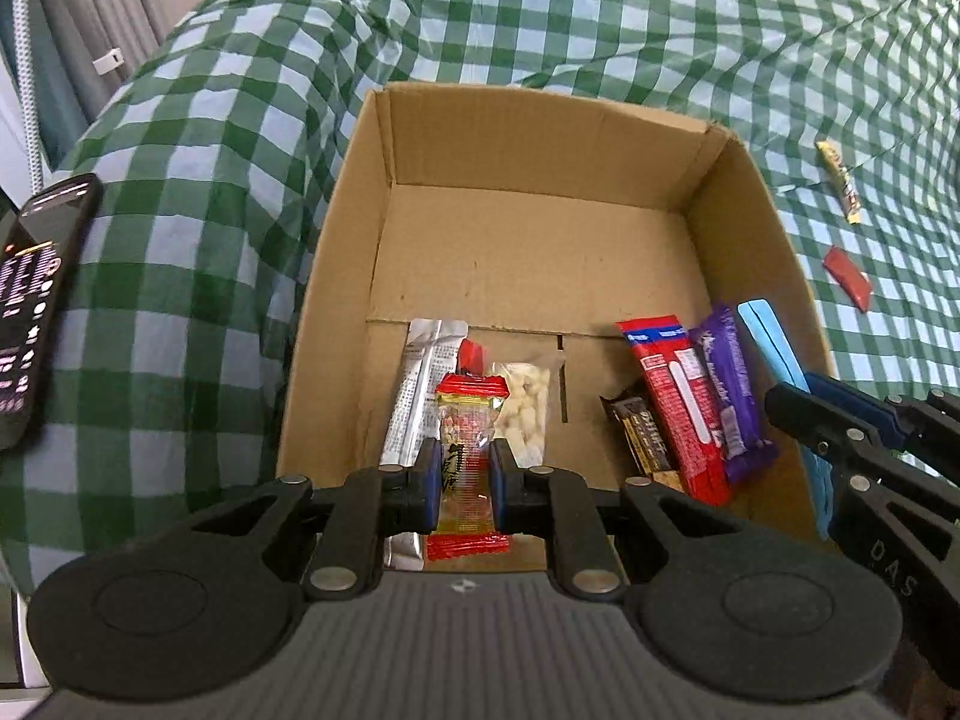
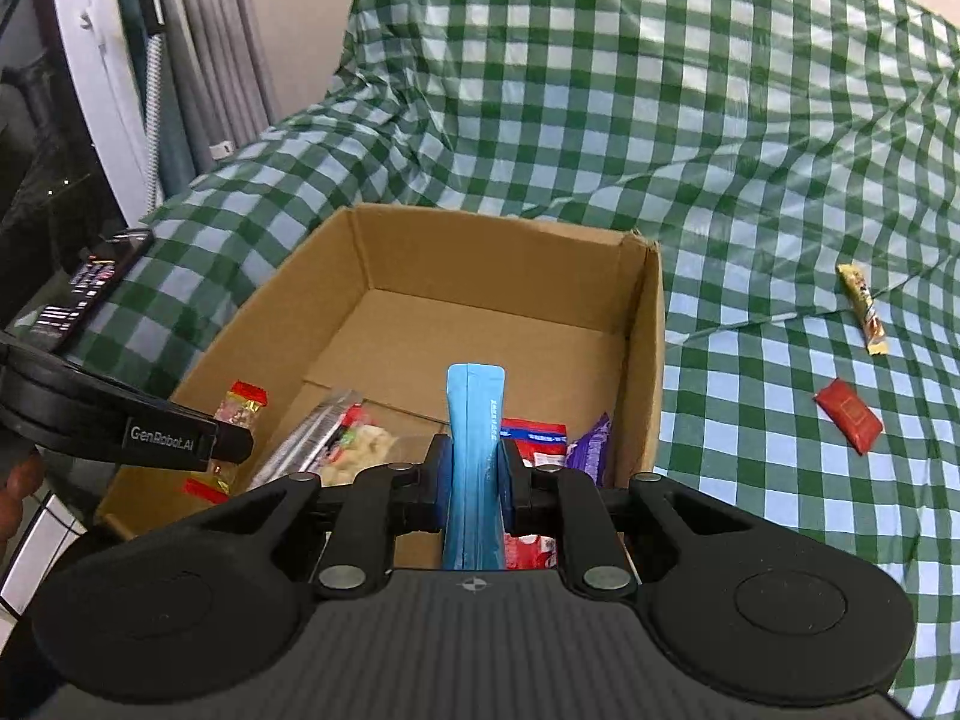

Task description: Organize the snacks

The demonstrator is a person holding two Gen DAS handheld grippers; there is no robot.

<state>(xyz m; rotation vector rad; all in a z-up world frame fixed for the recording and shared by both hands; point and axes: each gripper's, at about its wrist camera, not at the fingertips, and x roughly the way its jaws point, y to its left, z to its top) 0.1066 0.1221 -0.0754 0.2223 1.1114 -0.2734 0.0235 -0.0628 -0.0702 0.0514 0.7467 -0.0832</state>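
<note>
An open cardboard box (image 1: 540, 138) (image 2: 480, 252) sits on a green checked cloth. My left gripper (image 1: 462, 468) is shut on a clear snack packet with red ends (image 1: 468, 414), held over the box's near left part. My right gripper (image 2: 474, 468) is shut on a light blue packet (image 2: 474, 414), over the box's near right side; that packet (image 1: 771, 342) also shows in the left wrist view. Inside the box lie a silver pouch (image 1: 420, 384), a bag of pale nuts (image 1: 528, 408), a brown bar (image 1: 645, 435), a red bar (image 1: 681, 396) and a purple bar (image 1: 729, 384).
On the cloth right of the box lie a yellow bar (image 2: 864, 306) (image 1: 840, 180) and a small red packet (image 2: 849, 414) (image 1: 847, 276). A black remote (image 1: 36, 300) (image 2: 90, 282) rests at the left. Grey curtain folds (image 2: 204, 48) hang behind it.
</note>
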